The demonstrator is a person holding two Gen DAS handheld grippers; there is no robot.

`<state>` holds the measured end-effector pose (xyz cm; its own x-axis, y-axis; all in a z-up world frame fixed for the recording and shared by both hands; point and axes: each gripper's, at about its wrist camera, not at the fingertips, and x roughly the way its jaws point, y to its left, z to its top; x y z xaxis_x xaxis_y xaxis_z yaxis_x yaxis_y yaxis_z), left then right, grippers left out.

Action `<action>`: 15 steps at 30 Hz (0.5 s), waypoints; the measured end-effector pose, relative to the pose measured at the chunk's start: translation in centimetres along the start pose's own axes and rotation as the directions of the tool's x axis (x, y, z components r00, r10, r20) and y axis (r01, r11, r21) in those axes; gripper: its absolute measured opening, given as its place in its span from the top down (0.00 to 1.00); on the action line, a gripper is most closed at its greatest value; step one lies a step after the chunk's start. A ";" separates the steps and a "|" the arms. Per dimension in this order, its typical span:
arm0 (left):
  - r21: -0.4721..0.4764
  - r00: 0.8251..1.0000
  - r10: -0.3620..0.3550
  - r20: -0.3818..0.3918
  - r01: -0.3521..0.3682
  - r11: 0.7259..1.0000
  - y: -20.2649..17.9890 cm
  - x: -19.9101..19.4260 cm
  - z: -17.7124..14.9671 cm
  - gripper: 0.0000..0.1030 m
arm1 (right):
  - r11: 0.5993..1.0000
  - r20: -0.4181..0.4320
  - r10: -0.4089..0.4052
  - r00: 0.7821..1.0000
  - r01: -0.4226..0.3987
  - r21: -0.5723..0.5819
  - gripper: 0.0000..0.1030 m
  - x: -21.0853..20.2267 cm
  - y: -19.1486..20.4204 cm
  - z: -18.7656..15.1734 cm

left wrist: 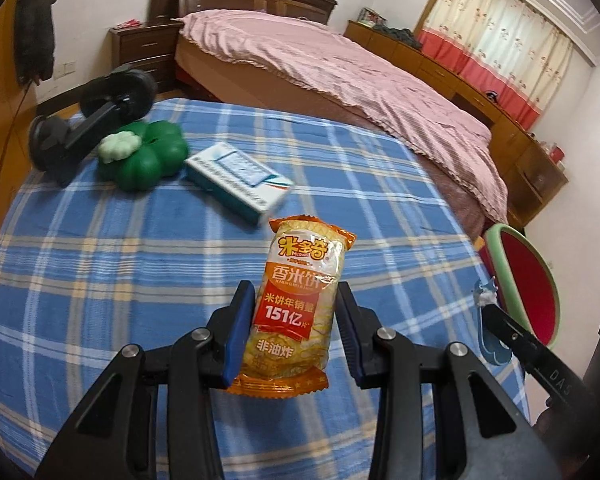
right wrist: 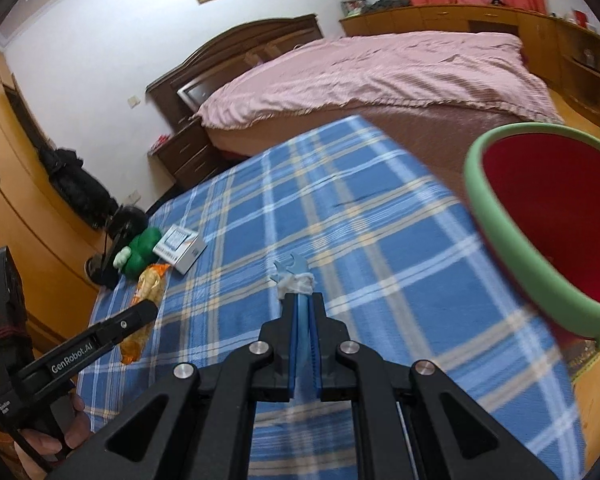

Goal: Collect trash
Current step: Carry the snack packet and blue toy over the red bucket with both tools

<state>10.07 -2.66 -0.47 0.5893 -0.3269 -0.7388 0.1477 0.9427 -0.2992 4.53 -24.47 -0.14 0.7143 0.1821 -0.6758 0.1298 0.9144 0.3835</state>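
The left gripper (left wrist: 292,336) clamps an orange snack packet (left wrist: 296,308) above the plaid bedspread (left wrist: 120,280). The right gripper (right wrist: 302,344) pinches a blue wrapper (right wrist: 296,280) near the bin (right wrist: 500,216) off the bedspread's right edge. Best carried fully over the rim before releasing.

Blue plaid cloth (left wrist: 100,280), pink-covered bed (left wrist: 340,68), green pepper toy (left wrist: 148,156) (beside a black dumbbell (left wrist: 112,96)), curtains (left wrist: 500,40)

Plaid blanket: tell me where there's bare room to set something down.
The plaid blanket lies bare across its near half, from the left claw and its rice cracker packet to the near edge, and on the right toward the red bin. The far-left corner is crowded: green toy, white box, black stand.
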 end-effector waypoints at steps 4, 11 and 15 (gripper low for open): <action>0.027 0.999 -0.034 -0.011 0.035 0.999 -1.7 0.1 0.1 0.60 | 0.999 0.061 -0.031 0.998 0.029 0.041 0.93 -2.2 -1.7 0.2; 0.103 0.995 -0.091 -0.036 0.094 0.990 -6.1 0.7 0.1 0.60 | 0.991 0.144 -0.085 0.986 0.068 0.117 0.93 -5.3 -5.2 0.9; 0.150 0.992 -0.118 -0.051 0.124 0.981 -8.9 1.2 0.1 0.60 | 0.981 0.174 -0.126 0.977 0.097 0.166 0.93 -6.6 -7.6 1.1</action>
<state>9.59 -11.44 1.38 0.5270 -0.4384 -0.7281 0.3368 0.8943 -0.2946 -0.45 -33.03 2.10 0.8012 -0.0001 -0.5983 0.3106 0.8548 0.4157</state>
